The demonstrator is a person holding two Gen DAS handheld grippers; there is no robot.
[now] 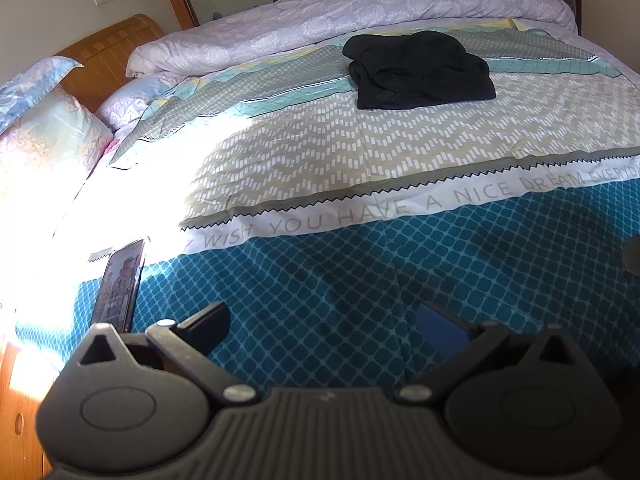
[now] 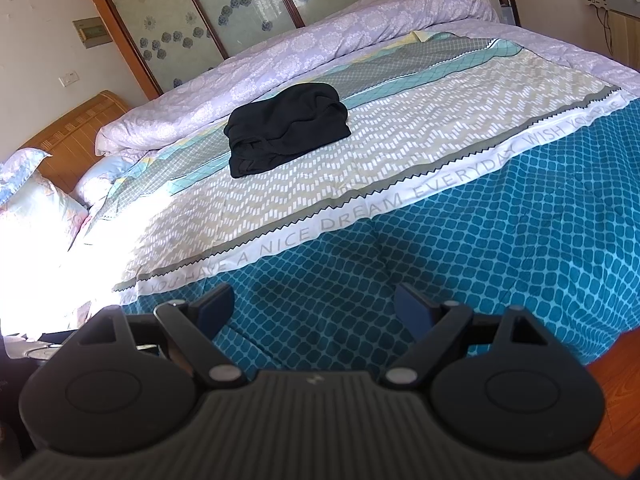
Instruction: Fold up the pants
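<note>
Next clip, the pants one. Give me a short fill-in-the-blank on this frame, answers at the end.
1. The black pants lie in a folded bundle on the ____.
2. Both the left gripper and the right gripper have their jaws ____.
3. The rolled-up quilt behind the pants is ____ in colour.

Answers: bed; open; lilac

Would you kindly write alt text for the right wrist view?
Black pants lie in a folded bundle on a patterned bedspread, beside a rolled lilac duvet. In the foreground the right claw stands open and empty over the teal part of the bedspread.
</note>
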